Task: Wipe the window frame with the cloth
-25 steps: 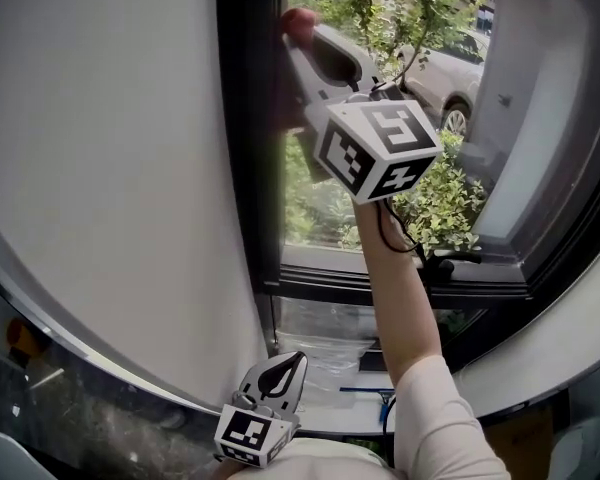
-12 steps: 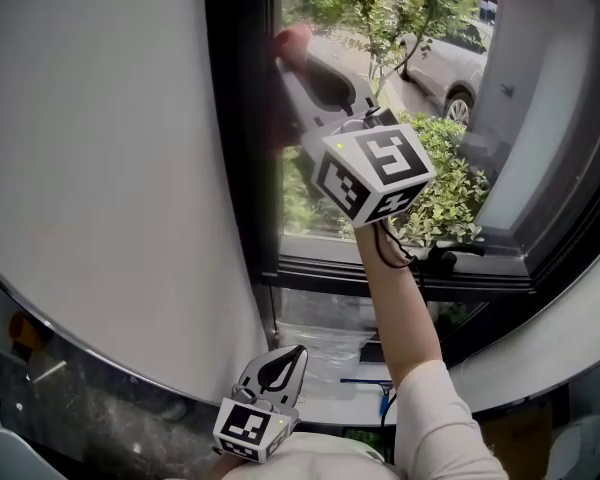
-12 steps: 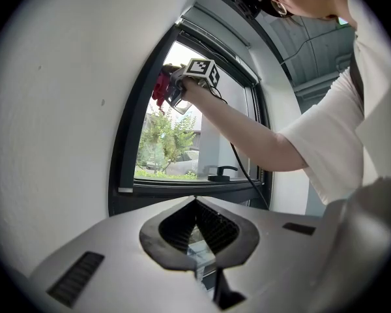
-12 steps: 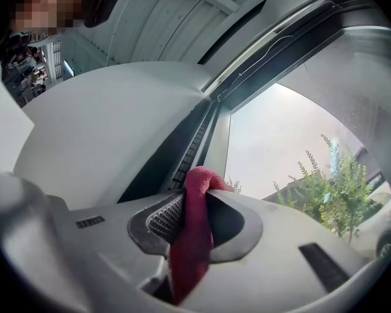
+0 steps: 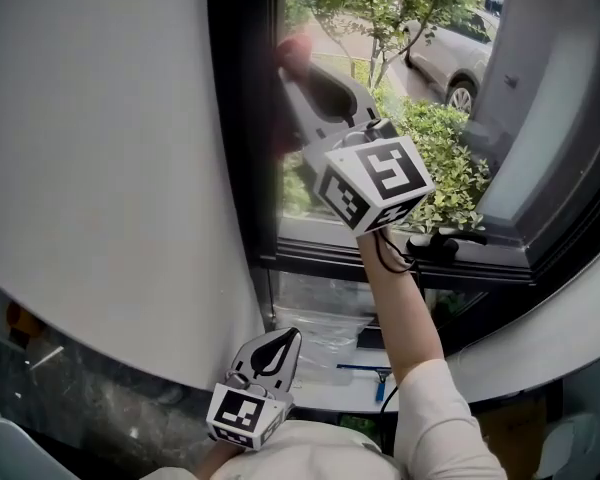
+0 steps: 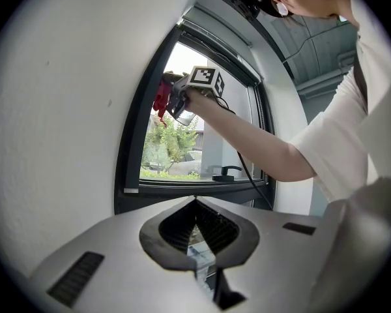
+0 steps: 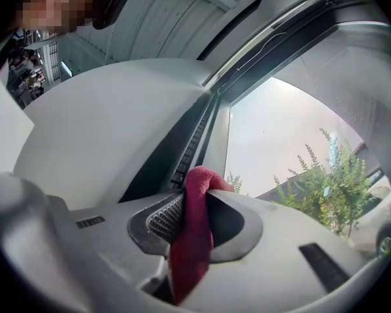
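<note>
A red cloth [image 7: 194,223] is pinched between the jaws of my right gripper [image 5: 298,60], which is shut on it. In the head view the cloth [image 5: 294,50] presses against the inner edge of the dark vertical window frame [image 5: 242,118], high on the left side of the pane. The left gripper view shows the same cloth [image 6: 161,100] at the frame [image 6: 131,149]. My left gripper [image 5: 273,354] hangs low near my body, jaws shut with nothing between them, pointing up at the window.
A white wall [image 5: 100,148] fills the left. A black window handle [image 5: 442,244] sits on the lower frame rail [image 5: 400,268]. Outside are green bushes [image 5: 435,158] and a parked car [image 5: 450,48]. A white sill [image 5: 340,388] lies below.
My right gripper with the cloth has slid a little downward along the vertical frame. The left gripper has stayed low, shifting only slightly.
</note>
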`<action>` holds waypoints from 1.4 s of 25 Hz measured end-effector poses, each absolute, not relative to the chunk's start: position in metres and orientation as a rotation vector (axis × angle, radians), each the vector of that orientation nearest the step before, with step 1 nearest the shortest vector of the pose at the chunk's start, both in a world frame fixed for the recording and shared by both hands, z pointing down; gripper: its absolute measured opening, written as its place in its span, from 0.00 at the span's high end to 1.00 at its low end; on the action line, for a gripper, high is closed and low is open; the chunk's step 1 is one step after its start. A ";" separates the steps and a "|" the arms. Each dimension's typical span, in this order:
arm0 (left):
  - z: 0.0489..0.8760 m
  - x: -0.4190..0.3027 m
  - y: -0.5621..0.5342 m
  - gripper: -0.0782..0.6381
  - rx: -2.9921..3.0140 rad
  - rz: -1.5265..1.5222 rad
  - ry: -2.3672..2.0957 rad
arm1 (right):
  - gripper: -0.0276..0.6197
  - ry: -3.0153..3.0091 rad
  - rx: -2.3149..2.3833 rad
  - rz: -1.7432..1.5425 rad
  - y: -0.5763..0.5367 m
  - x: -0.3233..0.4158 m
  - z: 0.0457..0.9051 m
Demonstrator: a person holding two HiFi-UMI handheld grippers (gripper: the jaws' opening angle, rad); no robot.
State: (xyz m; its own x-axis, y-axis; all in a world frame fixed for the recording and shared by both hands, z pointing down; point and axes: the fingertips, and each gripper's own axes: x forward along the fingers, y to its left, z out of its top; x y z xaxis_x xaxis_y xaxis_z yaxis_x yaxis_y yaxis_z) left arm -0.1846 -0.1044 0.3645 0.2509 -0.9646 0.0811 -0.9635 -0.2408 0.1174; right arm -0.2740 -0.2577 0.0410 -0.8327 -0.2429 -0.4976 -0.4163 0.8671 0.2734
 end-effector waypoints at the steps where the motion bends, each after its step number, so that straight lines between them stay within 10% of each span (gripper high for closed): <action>1: 0.365 -0.185 -0.105 0.88 2.367 -0.012 -1.840 | 0.82 2.586 -0.484 0.514 -0.258 -0.274 0.044; 35: 0.369 -0.180 -0.096 0.88 2.378 -0.028 -1.815 | 0.82 2.736 -0.518 0.272 -0.265 -0.277 0.161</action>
